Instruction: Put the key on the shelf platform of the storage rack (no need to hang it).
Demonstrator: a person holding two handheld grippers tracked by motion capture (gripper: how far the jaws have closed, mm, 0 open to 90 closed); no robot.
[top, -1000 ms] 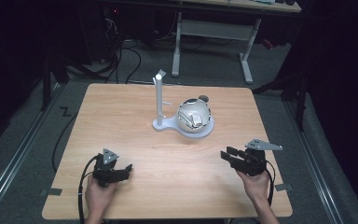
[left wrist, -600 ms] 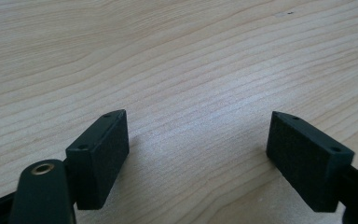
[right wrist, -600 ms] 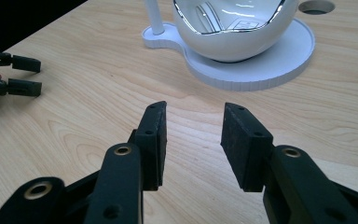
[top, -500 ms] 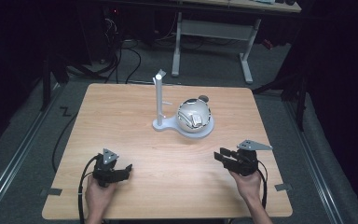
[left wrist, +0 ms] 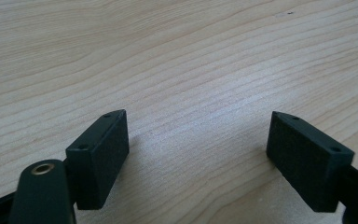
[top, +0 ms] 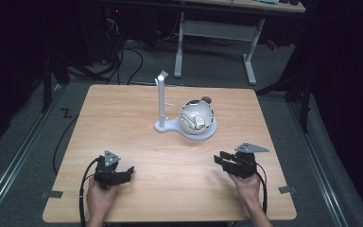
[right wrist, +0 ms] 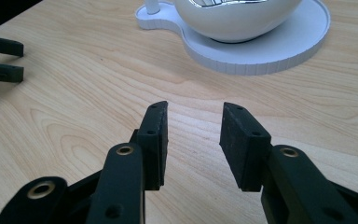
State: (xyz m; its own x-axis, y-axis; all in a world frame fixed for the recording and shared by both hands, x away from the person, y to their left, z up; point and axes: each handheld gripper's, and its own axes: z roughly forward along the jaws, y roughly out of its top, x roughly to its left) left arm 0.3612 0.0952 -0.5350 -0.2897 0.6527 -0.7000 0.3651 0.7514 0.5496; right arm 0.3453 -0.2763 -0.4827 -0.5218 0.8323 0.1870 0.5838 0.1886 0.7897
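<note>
The round shiny thing (top: 196,117) on its white stand (top: 170,126) is cut off at the top in my right gripper view; what it is I cannot tell. It sits at twelve o'clock on the wooden table (top: 123,109), toward eleven from my right gripper (top: 222,160). The room is dark, with cables and a desk frame beyond. My left gripper (top: 128,171) gapes wide over bare wood at seven. My right gripper is half open, empty, and has shifted leftward since a second ago.
</note>
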